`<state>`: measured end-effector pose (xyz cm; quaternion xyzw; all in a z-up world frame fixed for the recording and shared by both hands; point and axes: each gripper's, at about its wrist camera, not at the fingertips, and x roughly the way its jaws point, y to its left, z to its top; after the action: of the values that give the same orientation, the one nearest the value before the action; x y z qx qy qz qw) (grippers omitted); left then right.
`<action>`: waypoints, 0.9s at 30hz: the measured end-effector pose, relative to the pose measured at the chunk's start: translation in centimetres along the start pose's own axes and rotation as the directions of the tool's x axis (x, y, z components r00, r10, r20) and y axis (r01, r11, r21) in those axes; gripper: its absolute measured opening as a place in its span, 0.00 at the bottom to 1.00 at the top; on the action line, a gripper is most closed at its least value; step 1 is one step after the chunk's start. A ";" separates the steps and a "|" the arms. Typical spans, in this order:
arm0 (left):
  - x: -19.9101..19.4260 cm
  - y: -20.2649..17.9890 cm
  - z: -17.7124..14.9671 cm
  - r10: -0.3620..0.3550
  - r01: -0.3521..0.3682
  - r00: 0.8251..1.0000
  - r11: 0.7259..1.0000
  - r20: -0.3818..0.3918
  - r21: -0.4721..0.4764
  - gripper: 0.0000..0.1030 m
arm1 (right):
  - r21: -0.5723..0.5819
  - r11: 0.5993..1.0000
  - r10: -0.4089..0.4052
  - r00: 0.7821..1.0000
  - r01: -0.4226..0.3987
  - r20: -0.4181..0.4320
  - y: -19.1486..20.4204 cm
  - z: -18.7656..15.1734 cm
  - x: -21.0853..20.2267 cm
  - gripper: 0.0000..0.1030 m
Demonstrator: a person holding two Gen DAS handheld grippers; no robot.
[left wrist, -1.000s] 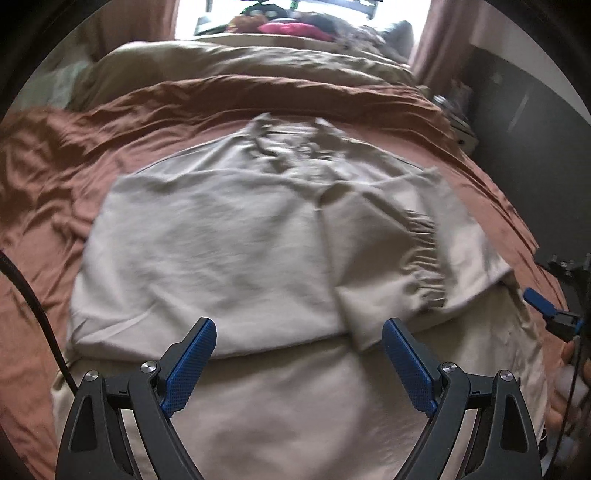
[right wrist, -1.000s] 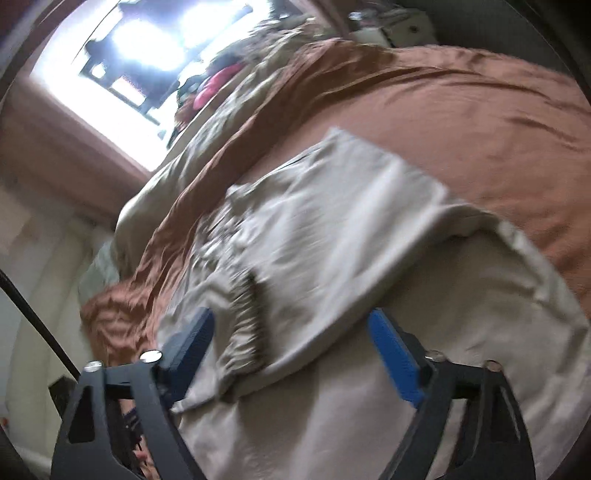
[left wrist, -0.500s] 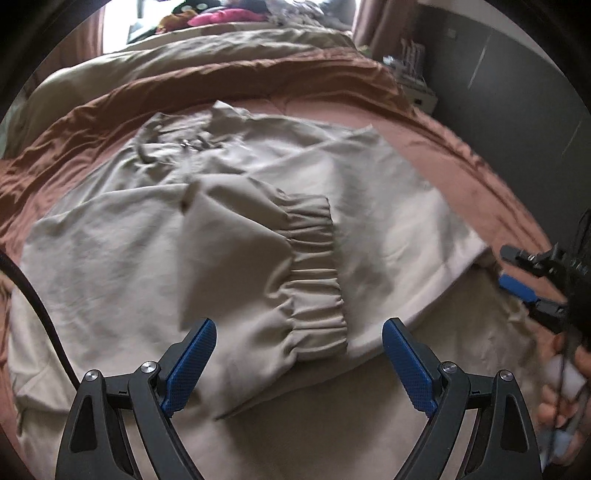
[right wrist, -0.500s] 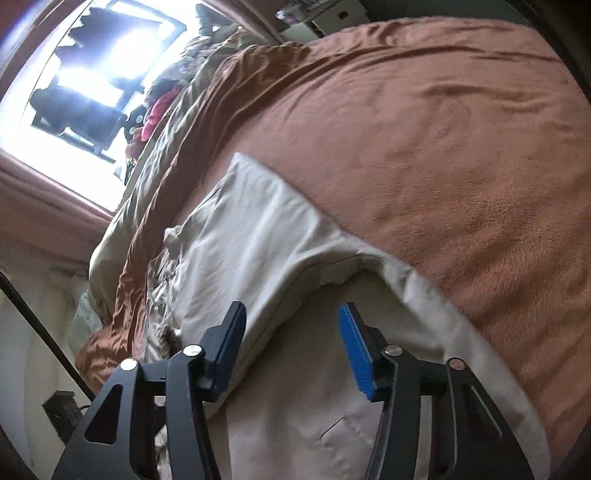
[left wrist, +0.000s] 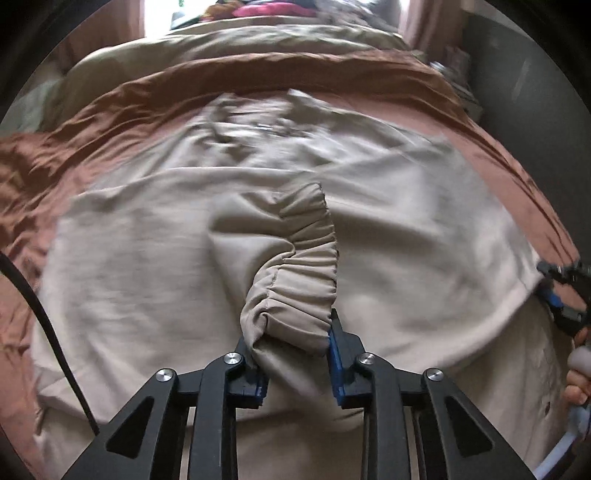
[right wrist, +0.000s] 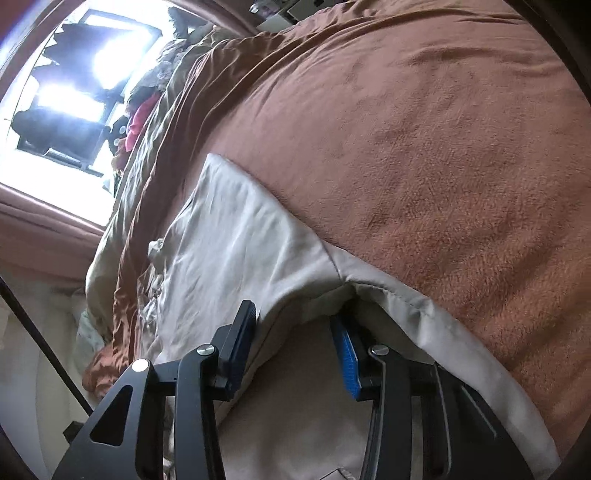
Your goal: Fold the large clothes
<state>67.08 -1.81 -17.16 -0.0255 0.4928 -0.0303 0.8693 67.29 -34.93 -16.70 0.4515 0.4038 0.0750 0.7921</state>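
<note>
A large beige jacket (left wrist: 166, 258) lies spread on a brown blanket (left wrist: 74, 147), one sleeve folded across its middle. My left gripper (left wrist: 291, 336) is closing, its pads pinching the gathered elastic cuff (left wrist: 306, 280) of that sleeve; the cuff bunches up and hides the left fingertip. In the right wrist view the jacket (right wrist: 229, 240) shows its side edge on the blanket (right wrist: 443, 166). My right gripper (right wrist: 293, 314) is closing astride that folded edge, with cloth between the jaws and a gap still showing at the pads. The right gripper (left wrist: 565, 295) also shows at the jacket's right edge.
A beige duvet (left wrist: 221, 48) lies across the bed's head, with a heap of clothes (left wrist: 273, 9) under the bright window (right wrist: 74, 74). A dark wall (left wrist: 517, 74) stands right of the bed. A black cable (left wrist: 44, 321) hangs at the left. A person's hand (left wrist: 576, 384) holds the right gripper.
My left gripper came down onto the sleeve cuff and its wide jaws closed on it. My right gripper sank to the jacket's side fold and its jaws narrowed.
</note>
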 end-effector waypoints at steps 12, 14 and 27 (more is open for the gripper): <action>-4.2 8.9 -1.2 0.054 -0.048 0.998 0.984 0.030 -0.173 0.73 | 0.073 0.995 0.070 0.998 -0.069 -0.004 -2.3 -0.4 -0.8 0.39; -4.0 9.6 -1.3 0.051 -0.046 0.999 0.979 0.021 -0.197 0.75 | 0.096 0.992 0.084 0.996 -0.084 0.004 -2.9 -0.4 -1.1 0.39; 1.6 11.1 -2.9 0.067 -0.079 0.995 0.979 -0.069 -0.186 0.71 | 0.134 0.988 0.068 0.997 -0.071 0.027 -4.3 0.4 0.8 0.39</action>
<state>65.70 9.08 -20.88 -0.0887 0.5208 0.0475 0.8477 67.09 -37.33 -20.39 0.5186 0.3832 0.0701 0.7611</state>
